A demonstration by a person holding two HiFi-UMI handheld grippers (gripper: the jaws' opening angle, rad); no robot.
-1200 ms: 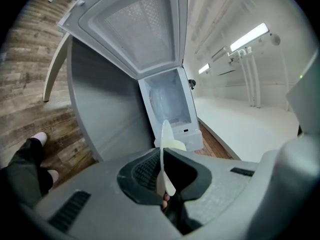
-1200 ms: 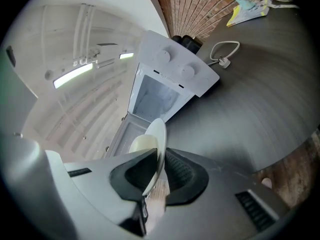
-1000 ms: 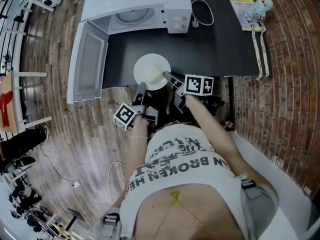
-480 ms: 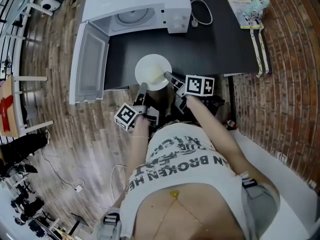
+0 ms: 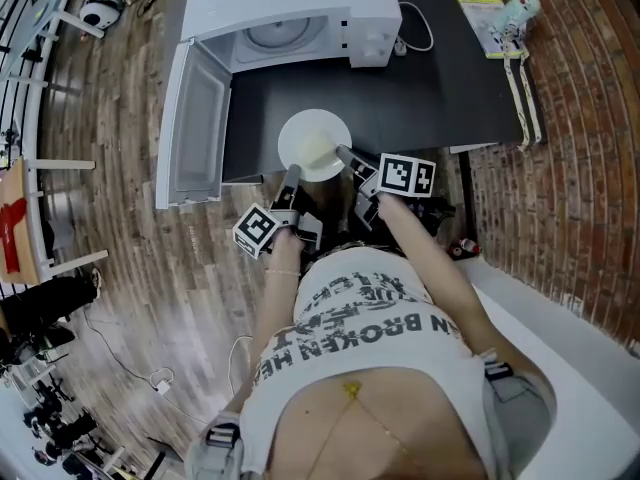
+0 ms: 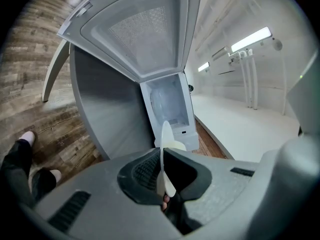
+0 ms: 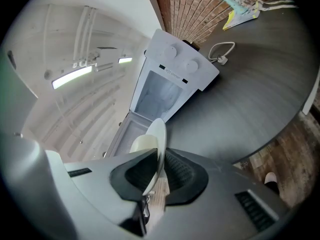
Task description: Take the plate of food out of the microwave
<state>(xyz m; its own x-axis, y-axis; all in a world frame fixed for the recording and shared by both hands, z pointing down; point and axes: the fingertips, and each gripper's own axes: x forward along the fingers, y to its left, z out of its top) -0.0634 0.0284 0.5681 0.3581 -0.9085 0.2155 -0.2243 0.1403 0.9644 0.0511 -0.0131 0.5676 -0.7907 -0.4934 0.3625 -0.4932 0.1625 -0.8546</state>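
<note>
White plate of food (image 5: 298, 136) is held before the open microwave (image 5: 290, 8), your left gripper (image 5: 291, 176) and right gripper (image 5: 347, 154) each pinching its rim.

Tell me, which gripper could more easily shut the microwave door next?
Probably the left gripper: it grips the plate on the side nearer the open door; the right gripper is farther.
</note>
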